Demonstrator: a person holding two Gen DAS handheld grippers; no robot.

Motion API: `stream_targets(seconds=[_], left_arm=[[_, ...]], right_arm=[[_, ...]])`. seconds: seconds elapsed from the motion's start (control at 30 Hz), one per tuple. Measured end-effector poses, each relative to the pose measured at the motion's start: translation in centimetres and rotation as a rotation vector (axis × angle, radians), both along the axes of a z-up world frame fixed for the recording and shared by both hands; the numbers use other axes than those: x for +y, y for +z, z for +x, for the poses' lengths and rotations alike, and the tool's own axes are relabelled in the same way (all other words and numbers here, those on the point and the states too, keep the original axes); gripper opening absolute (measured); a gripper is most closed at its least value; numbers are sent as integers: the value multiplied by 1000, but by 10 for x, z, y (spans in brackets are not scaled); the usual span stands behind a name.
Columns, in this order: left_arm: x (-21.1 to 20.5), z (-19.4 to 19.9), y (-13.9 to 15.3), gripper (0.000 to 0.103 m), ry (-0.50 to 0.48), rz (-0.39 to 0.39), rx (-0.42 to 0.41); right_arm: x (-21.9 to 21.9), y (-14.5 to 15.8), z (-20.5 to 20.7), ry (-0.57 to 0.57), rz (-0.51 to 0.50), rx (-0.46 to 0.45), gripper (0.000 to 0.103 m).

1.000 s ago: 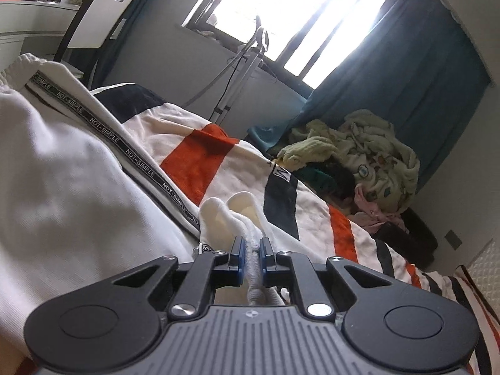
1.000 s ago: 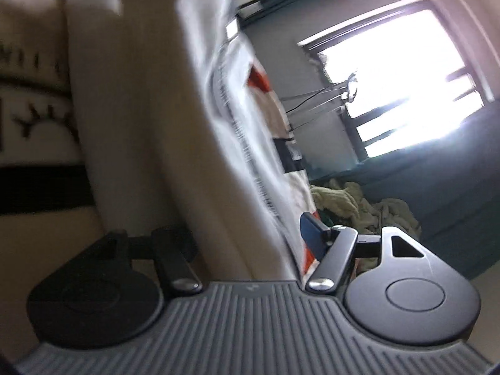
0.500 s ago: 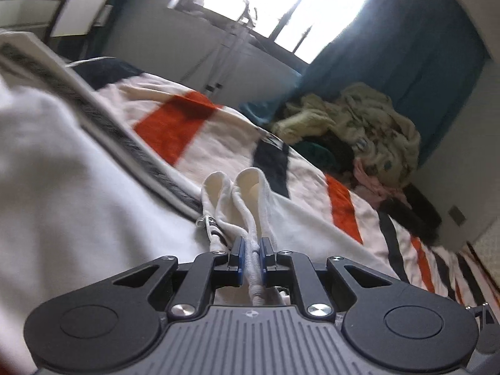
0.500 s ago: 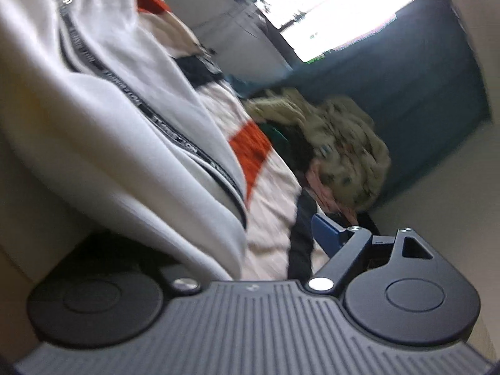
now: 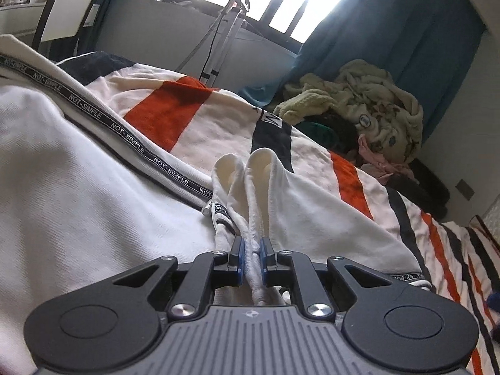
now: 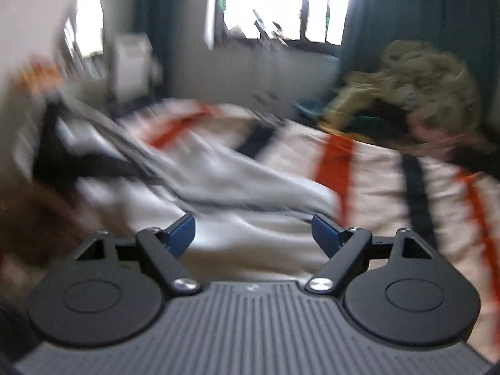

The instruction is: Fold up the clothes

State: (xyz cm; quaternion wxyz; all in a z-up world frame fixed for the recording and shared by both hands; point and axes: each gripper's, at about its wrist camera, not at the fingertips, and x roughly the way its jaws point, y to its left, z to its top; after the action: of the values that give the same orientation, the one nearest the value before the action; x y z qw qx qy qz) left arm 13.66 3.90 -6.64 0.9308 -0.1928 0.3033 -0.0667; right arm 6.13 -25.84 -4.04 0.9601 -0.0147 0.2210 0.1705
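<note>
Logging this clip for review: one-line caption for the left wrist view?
Left gripper pinching a bunched fold of the white garment over the striped blanket.

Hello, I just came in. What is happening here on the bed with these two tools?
A person is folding a white garment on a striped blanket. The left gripper is shut on a bunched edge of the garment, near the black tape that reads NOT-SIMPLE. The right gripper is open and holds nothing; its view is blurred, so it seems to be moving. A pile of other clothes lies at the far end.
</note>
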Motion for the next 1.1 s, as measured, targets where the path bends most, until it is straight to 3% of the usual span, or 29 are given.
stream_targets(seconds=[0.03, 0.07, 0.13, 0.2, 0.27, 0.37, 0.5, 0.6, 0.67, 0.77, 0.87, 1.1], left_arm=[[0, 0, 1, 11, -1, 10, 1], [-1, -1, 2, 11, -1, 19, 2], [-3, -4, 2, 11, -1, 34, 4], [-4, -7, 1, 11, 1, 48, 5], [-6, -10, 0, 12, 2, 61, 5], [-7, -17, 1, 13, -7, 83, 3], [-1, -40, 10, 21, -2, 88, -2], [11, -63, 21, 36, 29, 90, 6], [27, -81, 32, 58, 84, 78, 28], [67, -99, 44, 83, 187, 10, 54], [108, -118, 55, 94, 289, -58, 79], [170, -134, 41, 94, 453, -249, 109]], right_arm=[[-5, 4, 5, 7, 74, -1, 81], [-7, 6, 11, 0, 118, 4, 72], [-8, -3, 31, -53, 134, 51, 61], [-11, -23, 56, -122, 146, 152, 38], [-10, -49, 76, -180, 136, 271, 34], [-3, -71, 86, -197, 84, 303, 33], [1, -68, 85, -197, 72, 288, 33], [1, -63, 78, -203, 67, 287, 33], [1, -59, 71, -206, 52, 285, 33], [-1, -52, 57, -201, 54, 269, 35], [-5, -43, 41, -187, 74, 253, 35], [-16, -27, 26, -230, 116, 214, 36]])
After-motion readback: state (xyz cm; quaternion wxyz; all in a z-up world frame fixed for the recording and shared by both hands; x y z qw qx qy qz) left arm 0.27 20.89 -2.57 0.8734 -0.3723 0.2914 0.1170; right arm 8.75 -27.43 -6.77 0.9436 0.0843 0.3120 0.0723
